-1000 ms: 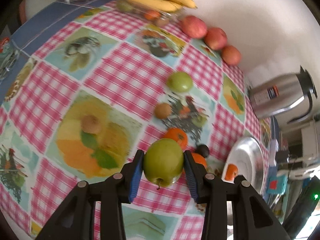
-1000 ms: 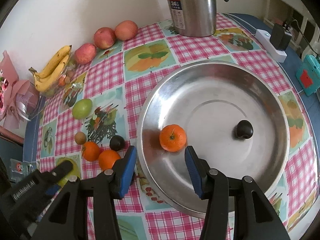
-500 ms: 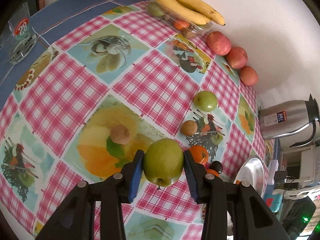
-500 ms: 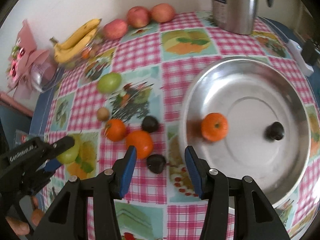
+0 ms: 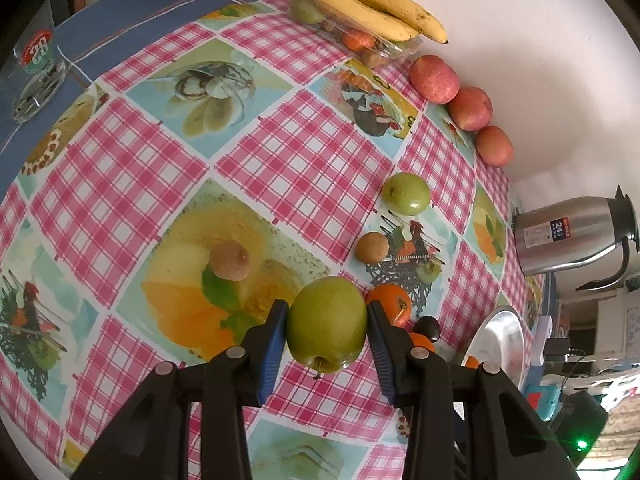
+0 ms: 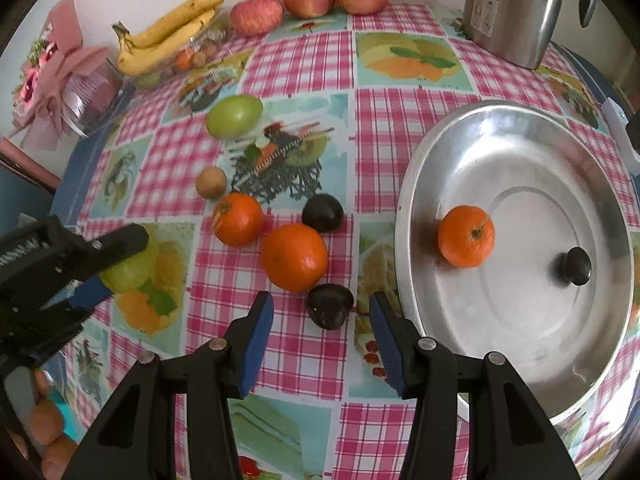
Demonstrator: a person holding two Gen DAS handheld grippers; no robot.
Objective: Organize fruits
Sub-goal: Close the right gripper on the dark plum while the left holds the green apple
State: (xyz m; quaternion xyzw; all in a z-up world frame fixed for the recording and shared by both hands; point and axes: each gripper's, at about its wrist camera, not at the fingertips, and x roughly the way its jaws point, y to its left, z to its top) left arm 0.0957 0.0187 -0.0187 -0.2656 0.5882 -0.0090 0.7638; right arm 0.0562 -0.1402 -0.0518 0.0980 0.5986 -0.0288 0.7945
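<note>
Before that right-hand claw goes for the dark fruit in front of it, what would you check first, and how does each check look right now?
1. Right gripper open: ok.
2. Dark fruit lined up between its fingers: ok.
3. Large orange clear of the dark fruit: not ok, looks touching.
4. Left gripper firmly on green apple: ok.
5. Free space on metal tray: ok.
6. Height above the tablecloth: cannot tell.

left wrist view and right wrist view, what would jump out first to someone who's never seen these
First, the green apple clamped in the left claw, held above the checked tablecloth. Next, the big steel tray on the right, holding one orange and a small dark fruit. The right claw hangs open just short of another dark fruit beside the tray.
</note>
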